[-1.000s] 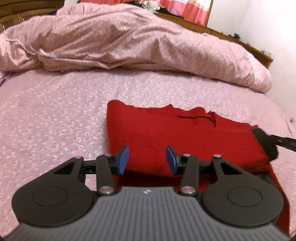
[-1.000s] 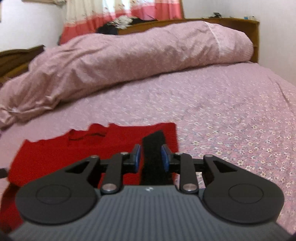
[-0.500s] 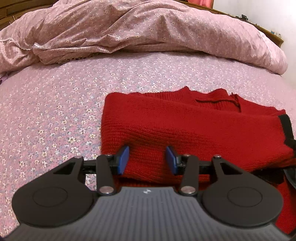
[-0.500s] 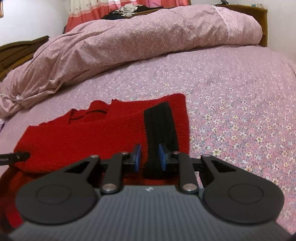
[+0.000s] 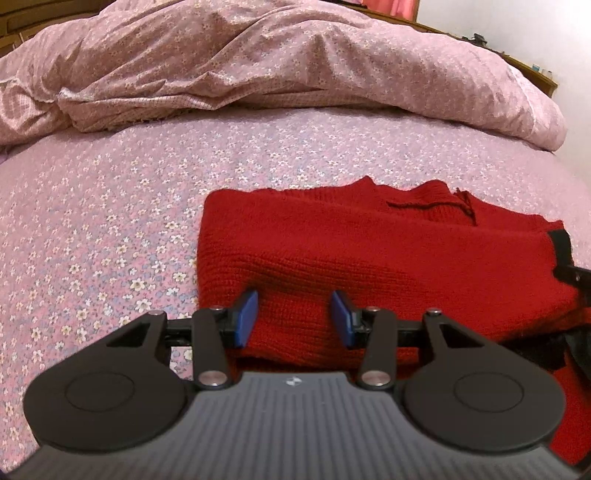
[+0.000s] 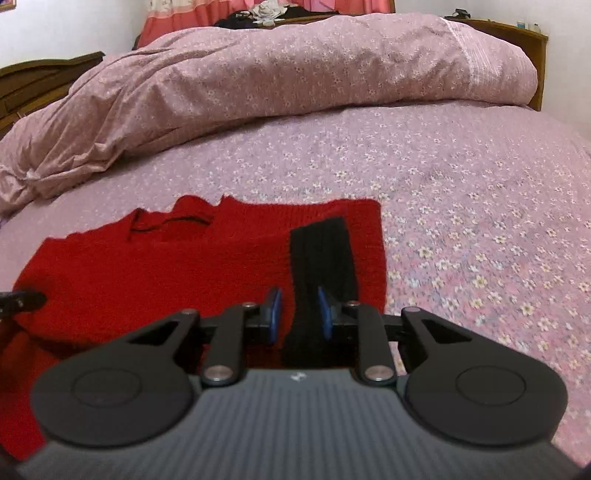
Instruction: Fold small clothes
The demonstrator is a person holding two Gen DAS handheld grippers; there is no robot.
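A red knit sweater [image 5: 369, 251] lies folded on the pink flowered bed sheet [image 5: 110, 221]; it also shows in the right wrist view [image 6: 184, 266]. A black ribbed cuff [image 6: 321, 251] lies on its right part. My left gripper [image 5: 294, 317] is open, its blue pads either side of the sweater's near folded edge. My right gripper [image 6: 297, 315] is partly open around the near end of the black cuff; the cuff stands in the gap, and I cannot tell whether the pads touch it.
A bunched pink flowered duvet [image 5: 258, 62] lies across the far side of the bed [image 6: 295, 74]. A wooden headboard [image 6: 517, 37] and red curtains [image 6: 184, 18] stand behind. Bare sheet [image 6: 480, 221] lies to the right of the sweater.
Both grippers have moved forward and down over the sweater. The right gripper's pads have spread a little around the black cuff, and the folded part has come down onto the sweater.
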